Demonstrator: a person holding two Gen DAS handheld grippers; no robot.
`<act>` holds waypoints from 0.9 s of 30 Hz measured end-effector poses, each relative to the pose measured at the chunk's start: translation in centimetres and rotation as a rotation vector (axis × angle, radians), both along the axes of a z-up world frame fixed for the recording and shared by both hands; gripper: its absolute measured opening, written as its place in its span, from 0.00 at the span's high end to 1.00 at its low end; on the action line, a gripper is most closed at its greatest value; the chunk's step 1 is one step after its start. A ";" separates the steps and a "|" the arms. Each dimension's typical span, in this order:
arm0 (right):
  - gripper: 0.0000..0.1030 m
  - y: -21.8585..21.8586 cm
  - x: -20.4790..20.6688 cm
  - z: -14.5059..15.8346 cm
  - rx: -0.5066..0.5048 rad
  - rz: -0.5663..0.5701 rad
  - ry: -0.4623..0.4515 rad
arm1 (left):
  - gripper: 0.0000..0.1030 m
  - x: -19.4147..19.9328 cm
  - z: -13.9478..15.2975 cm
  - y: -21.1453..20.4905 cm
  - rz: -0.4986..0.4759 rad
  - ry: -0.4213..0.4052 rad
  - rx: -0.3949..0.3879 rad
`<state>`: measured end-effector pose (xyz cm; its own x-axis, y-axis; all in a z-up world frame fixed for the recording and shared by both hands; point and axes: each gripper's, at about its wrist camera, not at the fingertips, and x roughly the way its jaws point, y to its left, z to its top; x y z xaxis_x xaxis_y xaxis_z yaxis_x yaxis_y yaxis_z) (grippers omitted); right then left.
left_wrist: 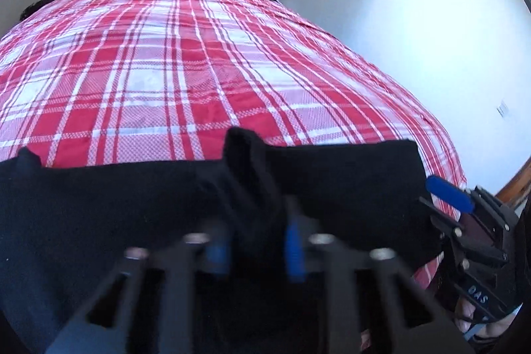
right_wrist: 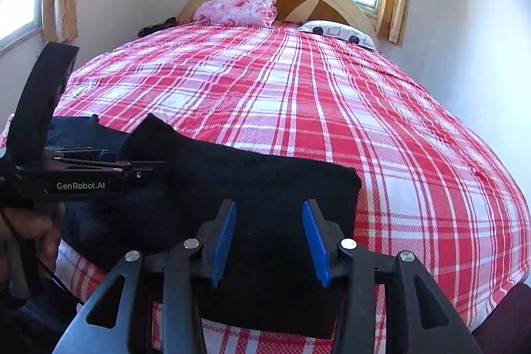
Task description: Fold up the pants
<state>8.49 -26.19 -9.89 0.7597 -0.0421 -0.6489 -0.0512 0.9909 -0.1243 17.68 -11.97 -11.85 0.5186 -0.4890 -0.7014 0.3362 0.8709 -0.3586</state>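
Across the lower half of both wrist views, the black pants (right_wrist: 252,188) are lying on the plaid bed (right_wrist: 332,108). At the bottom center of its own view, the left hand-held gripper (left_wrist: 255,251) is pinching a raised fold of the pants. The right hand-held gripper (right_wrist: 270,238) is hovering over them at bottom center, jaws spread apart.
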 end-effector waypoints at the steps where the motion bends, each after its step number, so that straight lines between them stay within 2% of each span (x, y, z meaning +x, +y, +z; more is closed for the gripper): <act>1: 0.57 -0.1 0.0 -0.1 -0.006 -0.005 -0.002 | 0.84 -0.1 0.0 0.2 0.003 0.002 -0.016; 10: 0.57 -0.6 -0.2 -0.1 -0.003 -0.028 -0.015 | 0.88 -1.7 1.8 1.2 -0.019 -0.061 -0.010; 17: 0.57 -0.4 -0.3 -0.2 -0.017 -0.029 -0.017 | 0.88 -1.4 1.4 4.1 0.048 -0.027 -0.021; 21: 0.57 -0.5 -0.2 -0.5 -0.017 -0.031 -0.009 | 0.88 -1.7 1.8 5.2 0.080 -0.045 0.008; 27: 0.57 -0.3 0.1 -1.1 -0.019 -0.024 0.008 | 0.88 -1.3 1.0 5.6 0.085 -0.017 0.024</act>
<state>8.61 -26.51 -11.01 0.7528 -0.0733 -0.6542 -0.0281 0.9893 -0.1432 16.42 -6.35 -10.82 0.5697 -0.4255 -0.7031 0.2666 0.9050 -0.3316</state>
